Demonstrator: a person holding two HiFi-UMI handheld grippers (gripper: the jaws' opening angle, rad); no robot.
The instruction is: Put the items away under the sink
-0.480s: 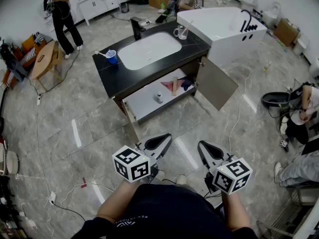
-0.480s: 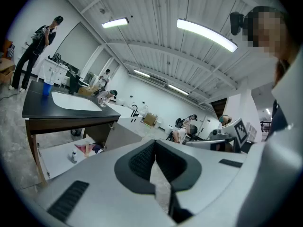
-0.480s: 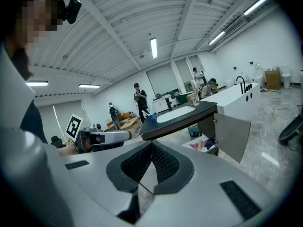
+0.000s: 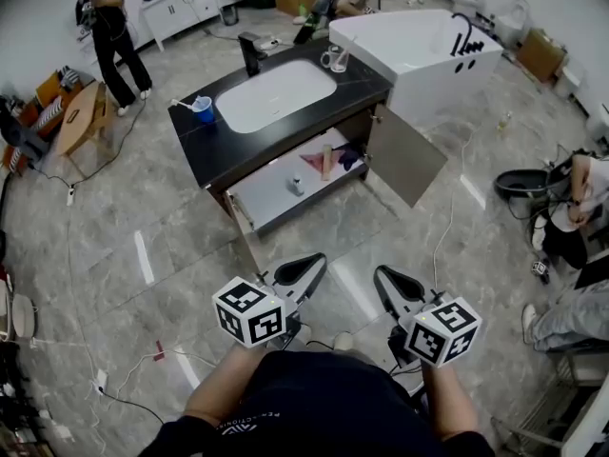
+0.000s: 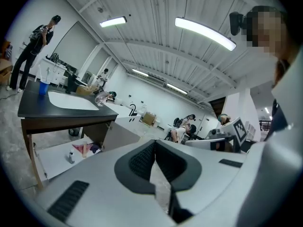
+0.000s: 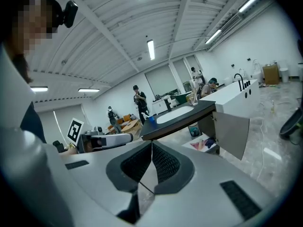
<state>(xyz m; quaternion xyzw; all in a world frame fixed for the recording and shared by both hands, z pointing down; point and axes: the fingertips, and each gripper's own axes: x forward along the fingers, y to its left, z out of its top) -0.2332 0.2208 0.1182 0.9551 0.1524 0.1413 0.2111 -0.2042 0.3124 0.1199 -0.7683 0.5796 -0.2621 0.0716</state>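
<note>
We find both claws clenched and holding nothing. The left gripper (image 4: 306, 267) has its jaws pressed together, pad to pad. The right gripper (image 4: 388, 280) is likewise closed, with nothing between its pads. Both are held low in front of the person, side by side but apart. They point toward the sink (image 4: 276, 95), which stands well away across the floor (image 4: 114, 246).

The sink is set in a black counter (image 4: 205, 150). On the counter we note a blue cup (image 4: 203, 109) left of the basin, a glass mug (image 4: 333, 59) near the far right corner, and a black tap (image 4: 250, 53) behind the basin. The right-hand door (image 4: 404, 155) of the cabinet below stands wide open.

On the white shelf (image 4: 262, 198) under the sink a small bottle (image 4: 297, 187) stands upright. To its right, close together, are a pink piece (image 4: 312, 160), a tan tube (image 4: 326, 162) and a dark cloth (image 4: 350, 158).

A white tub (image 4: 419, 46) stands just beside the counter's right end. A person (image 4: 109, 27) stands at far left.
</note>
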